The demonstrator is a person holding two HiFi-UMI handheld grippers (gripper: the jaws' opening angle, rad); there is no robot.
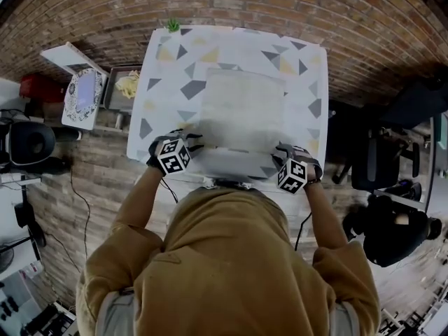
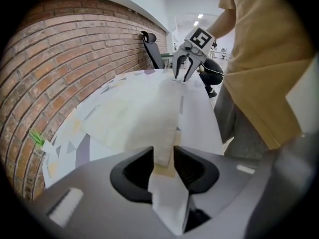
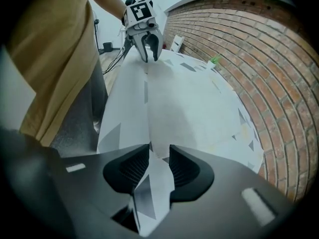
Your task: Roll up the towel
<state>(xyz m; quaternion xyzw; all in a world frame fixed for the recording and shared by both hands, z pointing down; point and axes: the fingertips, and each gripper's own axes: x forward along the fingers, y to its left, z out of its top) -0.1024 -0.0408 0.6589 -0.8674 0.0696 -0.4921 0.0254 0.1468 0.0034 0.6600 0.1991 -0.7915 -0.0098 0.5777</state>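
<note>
A pale towel (image 1: 241, 110) lies flat on a table (image 1: 164, 68) covered by a white cloth with grey and yellow triangles. My left gripper (image 1: 198, 142) is at the towel's near left corner, my right gripper (image 1: 280, 151) at its near right corner. In the left gripper view, the jaws of the left gripper (image 2: 163, 156) are pinched on the towel (image 2: 134, 118) corner, and the right gripper (image 2: 183, 71) shows across the table. In the right gripper view, the right gripper (image 3: 159, 156) is shut on the towel (image 3: 189, 108) edge; patterned cloth also shows between its jaws. The left gripper (image 3: 149, 49) is opposite.
A small green plant (image 1: 172, 25) stands at the table's far left corner. White trays and a box (image 1: 84, 96) sit on the brick floor to the left. A dark office chair (image 1: 385, 159) stands right of the table. My body is against the near edge.
</note>
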